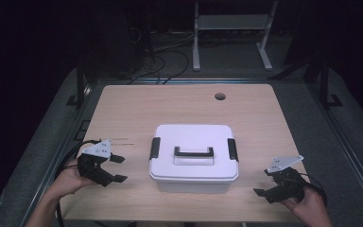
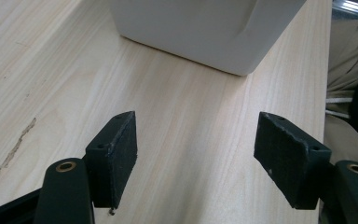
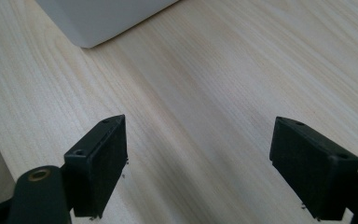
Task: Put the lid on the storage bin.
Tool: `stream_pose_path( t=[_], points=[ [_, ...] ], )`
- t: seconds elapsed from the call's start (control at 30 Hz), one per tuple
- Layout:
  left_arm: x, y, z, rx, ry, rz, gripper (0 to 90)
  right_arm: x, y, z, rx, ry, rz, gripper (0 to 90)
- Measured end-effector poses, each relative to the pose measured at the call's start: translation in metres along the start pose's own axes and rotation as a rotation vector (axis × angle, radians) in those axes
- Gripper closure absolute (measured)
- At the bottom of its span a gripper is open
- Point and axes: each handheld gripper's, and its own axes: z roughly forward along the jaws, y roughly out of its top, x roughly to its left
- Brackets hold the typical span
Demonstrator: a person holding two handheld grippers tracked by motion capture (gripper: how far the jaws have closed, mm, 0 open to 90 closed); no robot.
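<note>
dark room, pale wooden table [image 1: 123, 109]. white lidded box [image 1: 194, 158] sits mid-table, black latches at both ends, between the two grippers and apart from each. left gripper [image 1: 118, 169] released, nothing between the jaws; right gripper [image 1: 260, 191] likewise released. judged step: approach. next: each gripper closes in on its nearest latch.

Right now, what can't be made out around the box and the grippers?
- White box contents: high view, the shut lid covers them.
- Box top: left gripper view, cut off by the upper edge; just a lower corner shows.
- Dark latches: high view, too small to tell if locked.
- Table hole: too small to see inside.
</note>
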Motion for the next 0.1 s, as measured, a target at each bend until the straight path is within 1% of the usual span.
stream_pose_path(
  t=[0.1],
  points=[
    [-0.0012, -0.0018, 0.0012, 0.006, 0.002, 0.001, 29.1, -0.0002, 0.0, -0.0007, -0.004, 0.0, 0.0, 18.5]
  ],
)
